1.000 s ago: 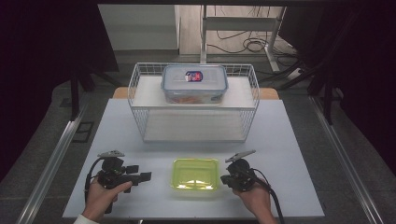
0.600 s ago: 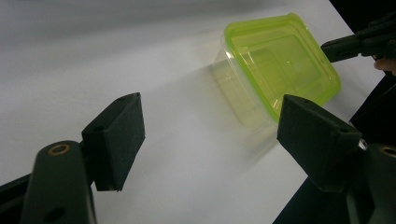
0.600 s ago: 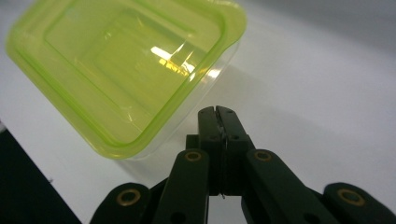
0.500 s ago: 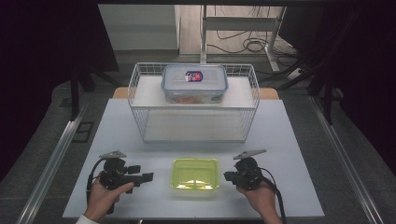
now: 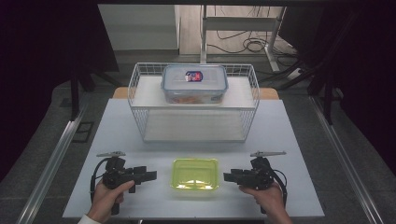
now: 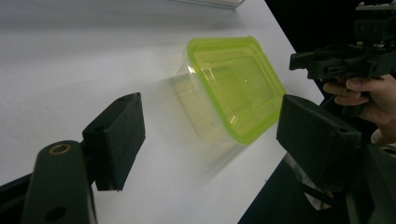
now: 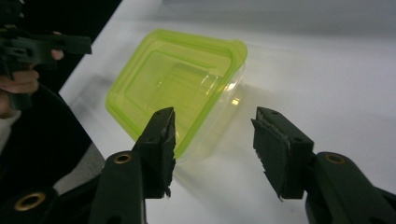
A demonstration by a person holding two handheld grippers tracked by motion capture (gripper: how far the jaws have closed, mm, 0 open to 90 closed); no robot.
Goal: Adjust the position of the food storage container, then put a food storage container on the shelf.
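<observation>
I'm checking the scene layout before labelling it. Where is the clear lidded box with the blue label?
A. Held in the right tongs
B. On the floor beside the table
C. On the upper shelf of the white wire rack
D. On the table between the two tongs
C: the clear lidded box rests on the upper shelf of the white wire rack, far behind the green container.

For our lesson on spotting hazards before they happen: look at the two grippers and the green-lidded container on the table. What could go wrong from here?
1. The green-lidded container lies near the table front edge; a nudge might push it off.
2. The right gripper, whose jaws have just been opening, has nothing between them; one jaw points at the lid rim, so closing could clip a corner and tip the container.
3. The left gripper and right gripper face each other across the container; closing in together, they might collide.
</observation>
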